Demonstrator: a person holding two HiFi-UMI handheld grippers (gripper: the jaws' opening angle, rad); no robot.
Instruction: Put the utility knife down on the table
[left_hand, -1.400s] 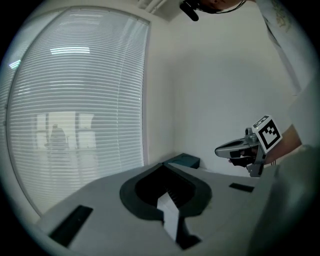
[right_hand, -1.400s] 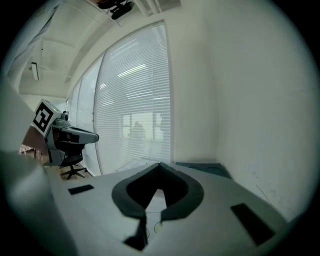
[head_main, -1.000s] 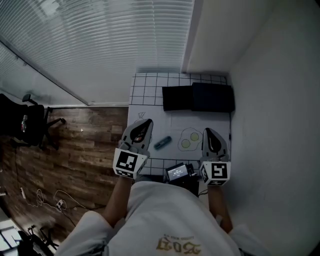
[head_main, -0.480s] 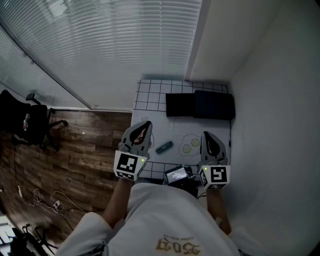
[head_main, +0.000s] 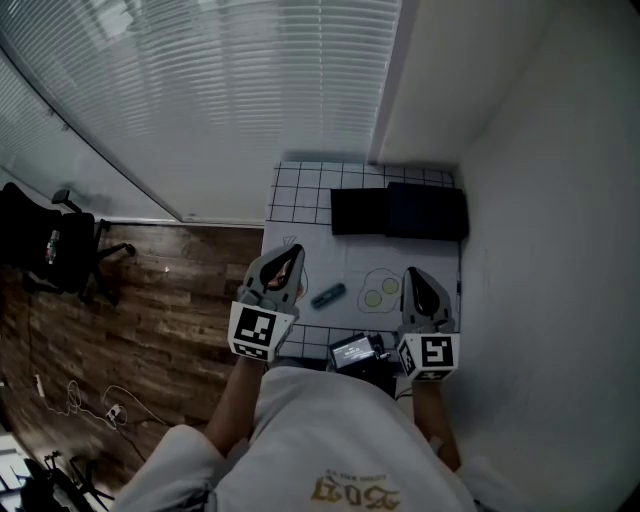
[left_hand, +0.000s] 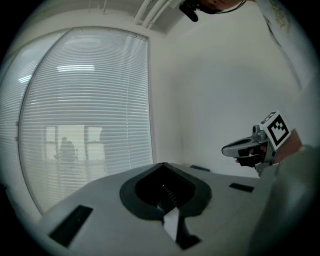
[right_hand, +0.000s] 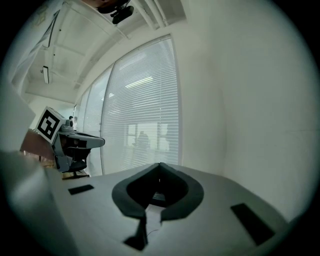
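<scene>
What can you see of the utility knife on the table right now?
Only the head view shows the utility knife: a small, slim, dark teal bar, plastic by the look. It lies flat on the white table, slanted, with its far end angled to the right. It sits between the left gripper and the right gripper, nearer the left, and neither touches it. It is too small to tell whether the blade is out.

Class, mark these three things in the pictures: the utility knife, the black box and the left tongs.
utility knife (head_main: 328, 294): head view, middle of its body.
black box (head_main: 428, 210): head view, centre of its top.
left tongs (head_main: 293, 248): head view, the closed tips.
</scene>
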